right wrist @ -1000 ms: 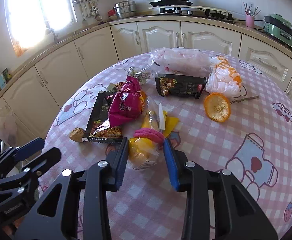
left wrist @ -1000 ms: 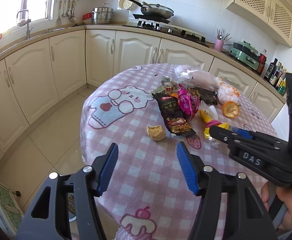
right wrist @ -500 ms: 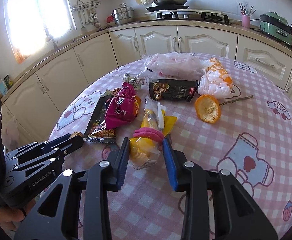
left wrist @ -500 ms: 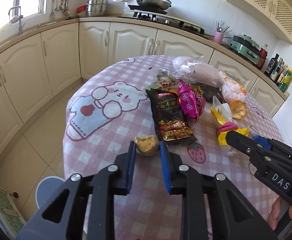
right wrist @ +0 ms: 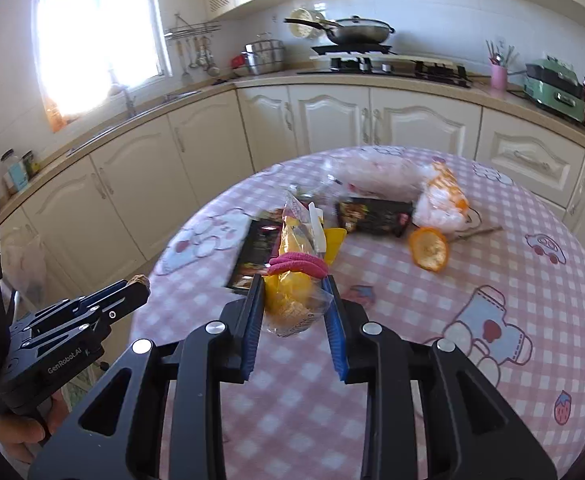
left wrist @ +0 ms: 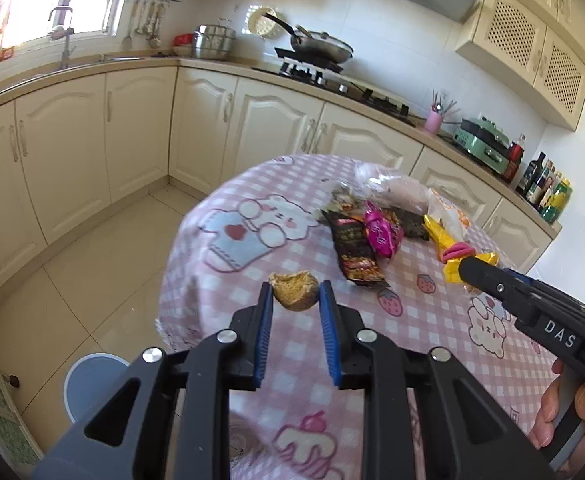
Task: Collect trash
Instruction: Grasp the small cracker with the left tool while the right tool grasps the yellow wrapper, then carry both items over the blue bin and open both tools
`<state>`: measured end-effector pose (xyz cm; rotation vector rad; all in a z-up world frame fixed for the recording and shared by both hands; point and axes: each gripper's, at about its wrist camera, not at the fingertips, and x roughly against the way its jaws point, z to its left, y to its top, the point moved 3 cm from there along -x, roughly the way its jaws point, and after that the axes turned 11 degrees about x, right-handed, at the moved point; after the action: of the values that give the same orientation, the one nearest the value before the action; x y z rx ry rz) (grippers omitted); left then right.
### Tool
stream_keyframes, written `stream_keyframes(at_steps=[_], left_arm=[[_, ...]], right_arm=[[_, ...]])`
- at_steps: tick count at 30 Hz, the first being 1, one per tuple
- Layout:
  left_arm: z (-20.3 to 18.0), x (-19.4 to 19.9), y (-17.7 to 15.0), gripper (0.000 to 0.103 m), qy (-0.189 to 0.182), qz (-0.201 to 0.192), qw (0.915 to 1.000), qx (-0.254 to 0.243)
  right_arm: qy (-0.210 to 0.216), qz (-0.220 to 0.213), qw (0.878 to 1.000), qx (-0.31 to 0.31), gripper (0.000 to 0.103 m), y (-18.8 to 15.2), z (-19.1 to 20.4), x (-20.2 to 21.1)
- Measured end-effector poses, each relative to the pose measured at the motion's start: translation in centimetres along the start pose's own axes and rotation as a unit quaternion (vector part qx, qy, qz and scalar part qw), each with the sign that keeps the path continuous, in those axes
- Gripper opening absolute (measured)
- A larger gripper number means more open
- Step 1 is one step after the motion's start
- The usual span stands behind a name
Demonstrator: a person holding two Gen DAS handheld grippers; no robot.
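Left tool [left wrist: 295, 294] clamped on brown half-eaten bun [left wrist: 294, 290], blue pads [left wrist: 266, 312] pressed on both sides, bun held above near edge of pink-checked worktop [left wrist: 372, 328]. Right tool [right wrist: 294, 294] closing on yellow snack bag [right wrist: 292, 296] tied with pink hair band [right wrist: 298, 263]; bag gripped between pads, lifted off worktop. Black wrapper [left wrist: 354, 254], magenta packet [left wrist: 382, 232], orange peel [right wrist: 429, 248], clear plastic bags [right wrist: 376, 172] lay mid-worktop. Pale blue bin [left wrist: 92, 384] stood on floor, below left tool.

"DAS" on right tongs [left wrist: 464, 268]; "GenRobot.AI" on left tongs [right wrist: 142, 286]
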<state>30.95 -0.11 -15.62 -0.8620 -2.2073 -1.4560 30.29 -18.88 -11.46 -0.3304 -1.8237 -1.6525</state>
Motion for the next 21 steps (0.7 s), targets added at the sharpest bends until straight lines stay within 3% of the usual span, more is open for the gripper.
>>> stream_keyframes(at_steps=[10,21], left_arm=[[9.8,5.1,0.1,0.023,0.046,-0.029,0.9971,0.053],[23.6,5.6,-2.9,0.023,0.128,-0.003,0.9806,0.149]], right_arm=[[0.088,-0.006,0.993,0.077,0.027,2.2,11.5,-1.6],[0.179,0.083,0.971,0.136,0.027,-1.0,24.9,-11.5]])
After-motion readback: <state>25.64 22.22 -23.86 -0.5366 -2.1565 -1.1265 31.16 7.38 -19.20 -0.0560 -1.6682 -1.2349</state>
